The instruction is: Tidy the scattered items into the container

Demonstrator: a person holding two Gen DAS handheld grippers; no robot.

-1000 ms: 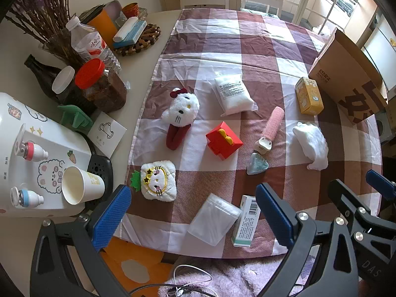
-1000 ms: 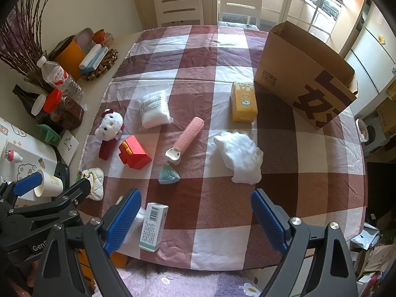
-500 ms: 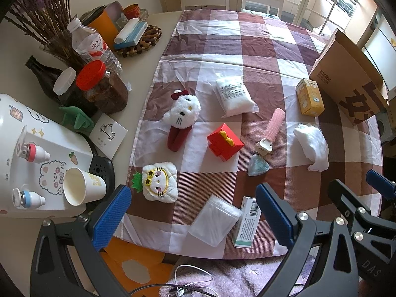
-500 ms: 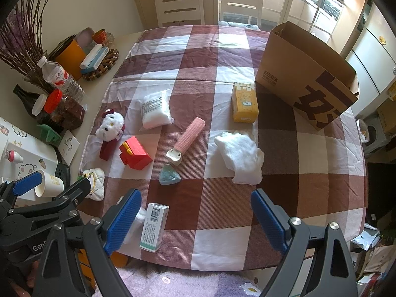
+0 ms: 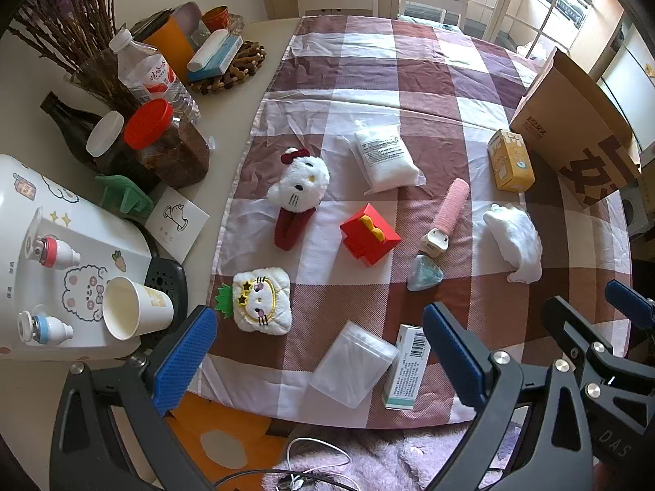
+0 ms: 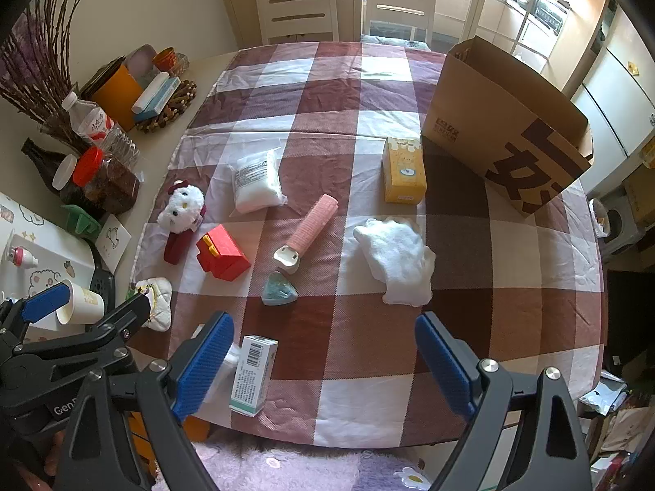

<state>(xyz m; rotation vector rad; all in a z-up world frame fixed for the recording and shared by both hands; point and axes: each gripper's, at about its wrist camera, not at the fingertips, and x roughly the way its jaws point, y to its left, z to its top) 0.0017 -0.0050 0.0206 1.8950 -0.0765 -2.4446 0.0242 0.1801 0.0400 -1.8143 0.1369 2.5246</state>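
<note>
Nothing has moved: both grippers, left (image 5: 319, 362) and right (image 6: 324, 364), hover with jaws wide.

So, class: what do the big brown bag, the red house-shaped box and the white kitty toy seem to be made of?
Brown bag: matte kraft paper, seemingly; stiff creased walls with print.
Red box: probably plastic; smooth, hard edges, slight sheen.
Kitty toy: plush fabric; fuzzy white pile.

Left gripper (image 5: 319, 362) hangs wide open over the tablecloth's (image 5: 409, 82) near edge. A clear bag (image 5: 354, 364) and a small box (image 5: 405, 372) lie there, touching.
</note>
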